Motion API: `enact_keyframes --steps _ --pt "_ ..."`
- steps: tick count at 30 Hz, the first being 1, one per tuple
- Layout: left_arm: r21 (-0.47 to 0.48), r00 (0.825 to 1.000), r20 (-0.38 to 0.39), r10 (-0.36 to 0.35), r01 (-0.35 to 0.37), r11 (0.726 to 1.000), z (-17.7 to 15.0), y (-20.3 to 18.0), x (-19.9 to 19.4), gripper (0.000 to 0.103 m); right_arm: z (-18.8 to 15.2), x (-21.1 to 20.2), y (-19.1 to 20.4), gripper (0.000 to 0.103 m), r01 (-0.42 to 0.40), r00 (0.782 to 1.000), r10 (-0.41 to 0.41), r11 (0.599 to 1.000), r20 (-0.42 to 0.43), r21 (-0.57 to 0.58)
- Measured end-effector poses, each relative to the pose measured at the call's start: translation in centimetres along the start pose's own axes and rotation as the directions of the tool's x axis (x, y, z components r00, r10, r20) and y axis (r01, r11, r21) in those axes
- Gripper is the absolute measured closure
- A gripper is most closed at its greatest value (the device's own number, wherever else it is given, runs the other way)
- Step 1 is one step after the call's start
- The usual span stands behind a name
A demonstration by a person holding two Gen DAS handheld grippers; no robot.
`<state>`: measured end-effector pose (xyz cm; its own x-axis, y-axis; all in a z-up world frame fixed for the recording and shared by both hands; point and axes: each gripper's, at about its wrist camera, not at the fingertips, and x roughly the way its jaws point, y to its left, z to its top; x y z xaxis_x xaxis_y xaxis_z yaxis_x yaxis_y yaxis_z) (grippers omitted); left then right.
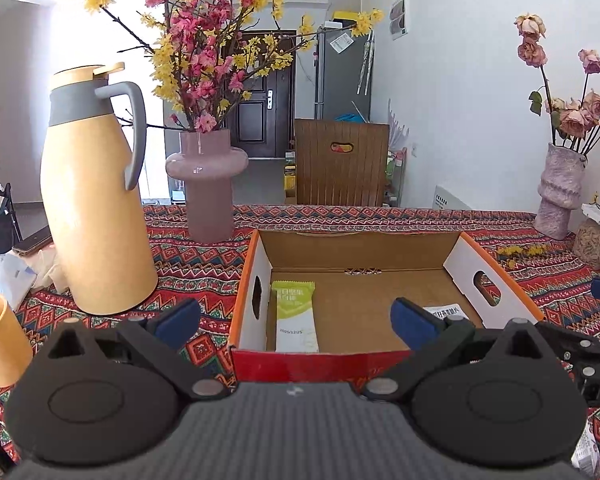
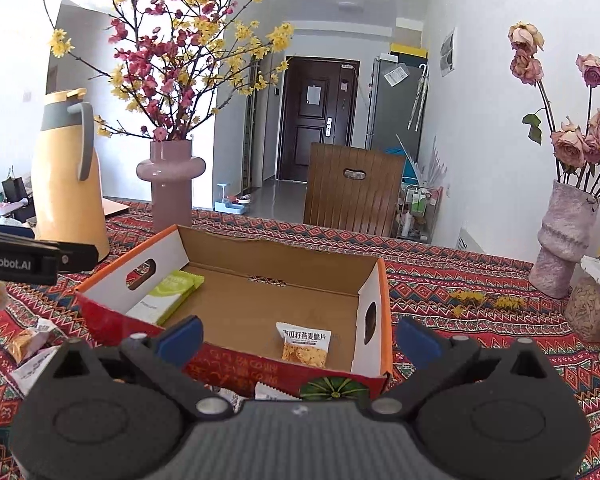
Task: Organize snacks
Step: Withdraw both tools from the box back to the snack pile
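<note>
Looking along the left gripper (image 1: 296, 322), its blue-padded jaws stand wide with nothing between them, hovering at the near red wall of an open cardboard box (image 1: 360, 240). The box is corrugated brown inside, with white side walls, orange rims and oval handle cut-outs. A long, flat green-and-white snack packet (image 1: 294, 316) lies on the box floor against its left wall; a white packet (image 1: 446, 314) shows at the box's near right corner, partly hidden by a finger. Left of the box stand a smooth yellow thermos jug (image 1: 96, 216) and a glossy mauve vase (image 1: 208, 184) on the woven, zigzag-patterned tabletop (image 1: 188, 268).

From the right wrist, the right gripper (image 2: 298, 342) is likewise spread wide and empty, at the box's (image 2: 260, 252) near right corner. Inside, the green packet (image 2: 168, 294) rests by the left wall, and a small square oat-crisp packet (image 2: 304, 346) lies near the right wall.
</note>
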<state>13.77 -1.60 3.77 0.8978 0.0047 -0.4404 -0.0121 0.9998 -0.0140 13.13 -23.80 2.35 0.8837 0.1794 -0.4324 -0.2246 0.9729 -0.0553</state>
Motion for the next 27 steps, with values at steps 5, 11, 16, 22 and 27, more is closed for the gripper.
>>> enact_keyframes --steps 5,11,16,22,27 --pt "-0.01 1.0 -0.004 -0.006 0.006 1.0 -1.7 0.8 -1.7 0.0 -1.8 -2.1 -0.2 0.0 -0.002 1.0 0.002 1.0 0.001 0.027" --pt "-0.014 1.0 -0.016 0.003 -0.003 1.0 -3.9 1.7 -3.4 0.0 -3.7 -3.7 -0.6 0.0 0.023 1.0 -0.023 0.998 -0.005 0.057" --pt "-0.013 0.999 -0.042 0.011 -0.011 1.0 -6.4 2.7 -4.8 0.0 -5.1 -4.8 -1.4 0.0 0.048 0.999 -0.046 0.993 -0.016 0.104" --pt "-0.034 0.998 -0.063 0.021 -0.023 0.999 -7.9 3.7 -5.8 0.0 -7.3 -6.2 -1.8 0.0 0.059 0.998 -0.053 0.985 -0.042 0.16" --pt "-0.029 0.998 -0.062 0.012 -0.014 0.999 -8.5 3.5 -6.6 0.0 -8.7 -7.2 -1.5 0.0 0.045 0.998 -0.037 0.982 -0.048 0.183"
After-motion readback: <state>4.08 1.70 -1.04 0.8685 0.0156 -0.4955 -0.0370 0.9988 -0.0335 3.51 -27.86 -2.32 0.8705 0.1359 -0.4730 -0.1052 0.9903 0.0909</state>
